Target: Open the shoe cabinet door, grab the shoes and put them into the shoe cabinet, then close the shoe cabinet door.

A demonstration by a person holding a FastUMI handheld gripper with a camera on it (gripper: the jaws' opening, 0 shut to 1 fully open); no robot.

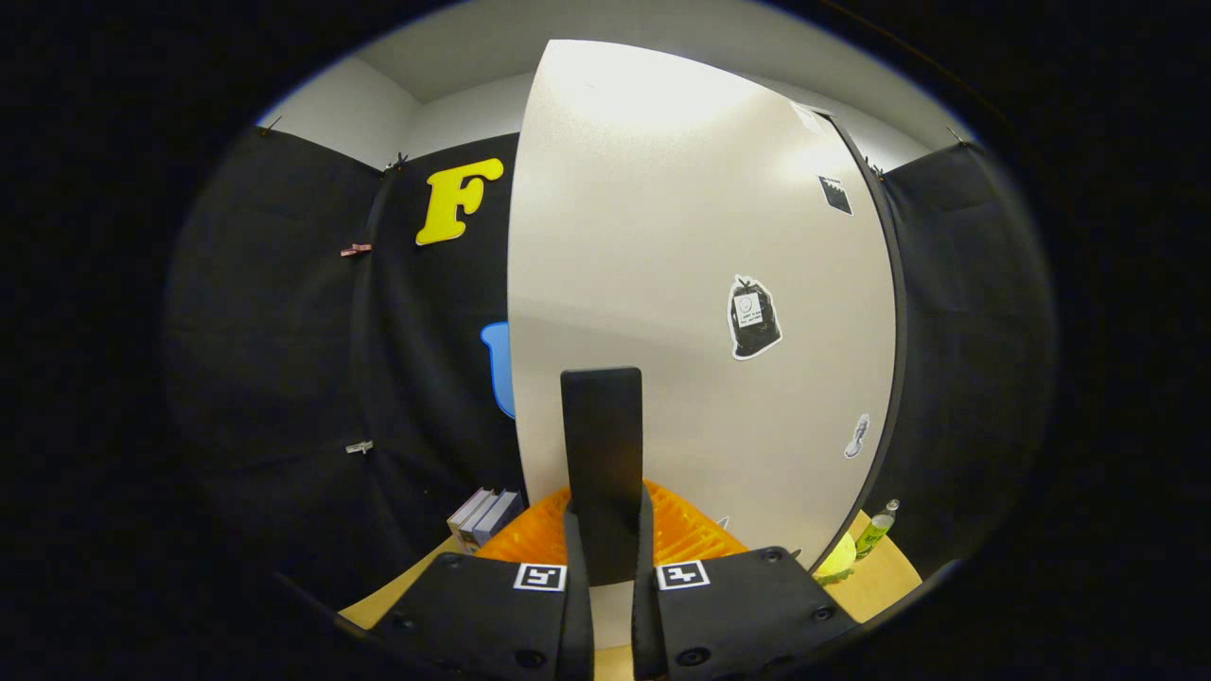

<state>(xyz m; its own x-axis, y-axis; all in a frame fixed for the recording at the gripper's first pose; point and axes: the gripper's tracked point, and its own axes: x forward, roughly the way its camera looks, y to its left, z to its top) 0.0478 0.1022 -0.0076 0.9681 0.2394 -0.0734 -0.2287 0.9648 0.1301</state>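
The white shoe cabinet door (681, 236) stands close ahead of me, with a few small stickers on its face. A black upright door handle (602, 435) rises from between my fingers. My gripper (608, 515) is shut on this handle, one finger pressed on each side of its lower part. The door's dark edge (889, 312) runs down the right side. I cannot tell from here how far the door is swung.
An orange ribbed rack (686, 530) sits low behind the fingers. Several books (484, 515) stand on the wooden table (889, 577) to the left. A green bottle (876, 528) and a yellow-green object (837, 560) sit by the door's right edge.
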